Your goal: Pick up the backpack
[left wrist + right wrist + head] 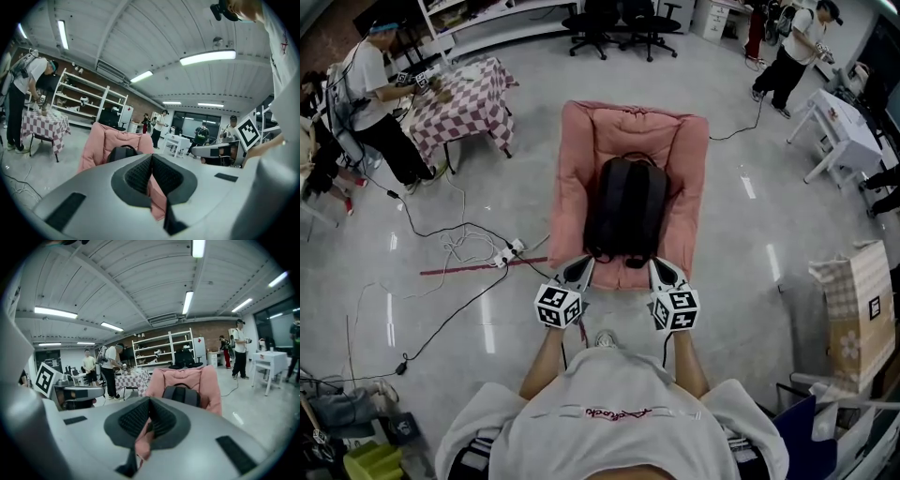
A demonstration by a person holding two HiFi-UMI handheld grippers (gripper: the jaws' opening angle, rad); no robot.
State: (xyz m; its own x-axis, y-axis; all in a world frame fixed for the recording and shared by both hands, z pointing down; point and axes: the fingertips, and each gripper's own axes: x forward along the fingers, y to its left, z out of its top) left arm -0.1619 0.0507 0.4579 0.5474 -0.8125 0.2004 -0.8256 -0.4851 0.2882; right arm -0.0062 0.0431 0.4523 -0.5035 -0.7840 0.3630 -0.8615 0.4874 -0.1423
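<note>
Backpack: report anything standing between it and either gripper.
Nothing visible does. The backpack lies on the pink cushion. The left gripper and right gripper, both shut, are at the cushion's near edge, close to the backpack's near end, with no other object between.

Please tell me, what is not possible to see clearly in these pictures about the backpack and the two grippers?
- Backpack, underside and shoulder straps: in the head view they are hidden beneath its own body.
- Backpack, lower half: in both gripper views it is covered by each gripper's own body.
- Whether the shut left gripper and right gripper touch the pink chair: in the head view their tips overlap its front edge.
</note>
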